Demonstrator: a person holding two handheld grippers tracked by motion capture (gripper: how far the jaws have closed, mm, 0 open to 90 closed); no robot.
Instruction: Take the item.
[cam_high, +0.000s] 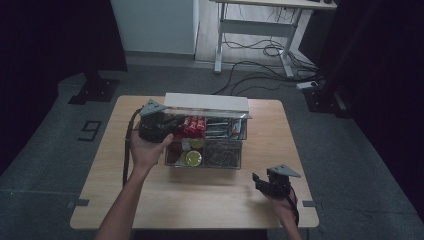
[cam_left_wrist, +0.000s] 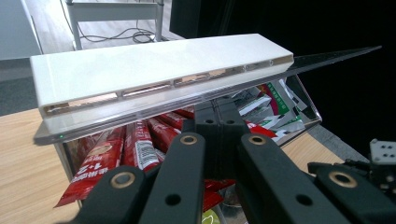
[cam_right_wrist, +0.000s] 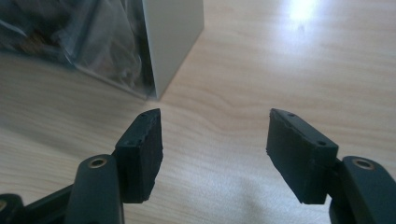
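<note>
Plastic, clear and hard-edged, makes up the storage box (cam_high: 205, 150) that sits toward the far middle of the pale wood-grain counter (cam_high: 200, 195). Its lid (cam_left_wrist: 159, 70) is a flat white slab with a row of narrow slots along its front edge and a thin transparent lip below; it stands raised at the box's far side, tilted up over the compartments. The left gripper (cam_left_wrist: 217, 116) reaches in under that lid from the box's left end, its black fingers (cam_left_wrist: 229, 122) pressed together at the lid's clear lip; whether they actually pinch the lip cannot be told. Glossy red sachets (cam_left_wrist: 135, 144) lie packed in the far compartment just beneath, with white and green packets (cam_left_wrist: 273, 100) crumpled farther along. In the high view a round yellow-green item (cam_high: 192, 158) rests in the near left compartment, and dark wiry clutter fills the near right one.

The right gripper (cam_right_wrist: 215, 149) hovers low over bare counter near the box's front right corner, well apart from the left. Its blocky, matte rubber fingers (cam_right_wrist: 142, 151) stand wide apart with nothing between them.
</note>
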